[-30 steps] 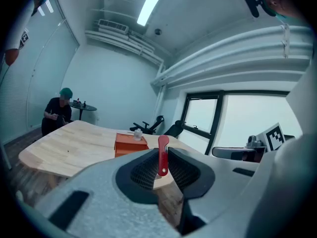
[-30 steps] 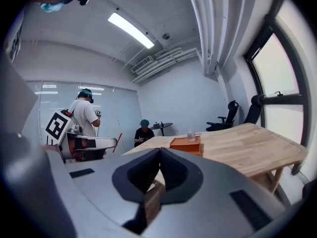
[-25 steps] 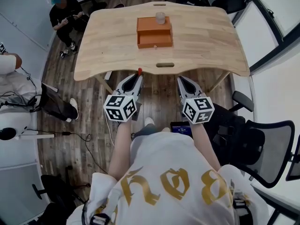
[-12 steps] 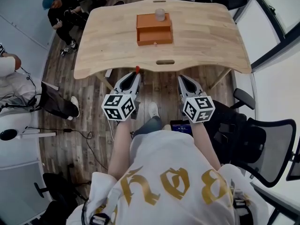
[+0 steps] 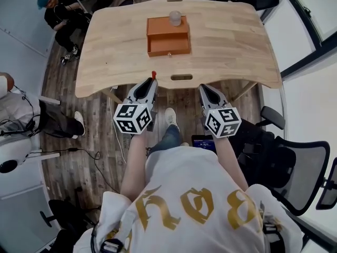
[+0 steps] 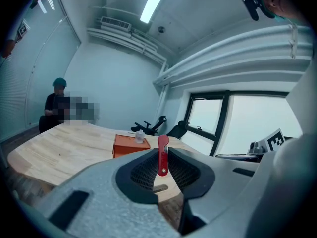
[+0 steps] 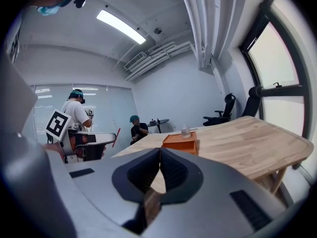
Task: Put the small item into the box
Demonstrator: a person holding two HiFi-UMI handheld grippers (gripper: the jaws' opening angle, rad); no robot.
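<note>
An orange box [image 5: 168,36] with a drawer front stands on the wooden table [image 5: 226,46], and a small clear cup [image 5: 175,18] sits on its top at the back. My left gripper [image 5: 151,82] is shut on a small red item [image 5: 154,75], held upright just short of the table's near edge. The left gripper view shows the red item [image 6: 163,155] pinched between the jaws, with the box [image 6: 130,145] beyond. My right gripper [image 5: 202,88] hovers beside it, shut with nothing in it; its view shows the box [image 7: 181,143] far ahead.
The table has slot cut-outs at its near edge [image 5: 181,77] and far edge. Black office chairs [image 5: 295,167] stand to the right. One person sits at the far left corner [image 5: 55,9], and another stands at the left [image 5: 16,96]. Below me is wooden floor.
The person holding the grippers has stepped towards the table. Both gripper tips now lie at its near edge. The left still holds the red item.
</note>
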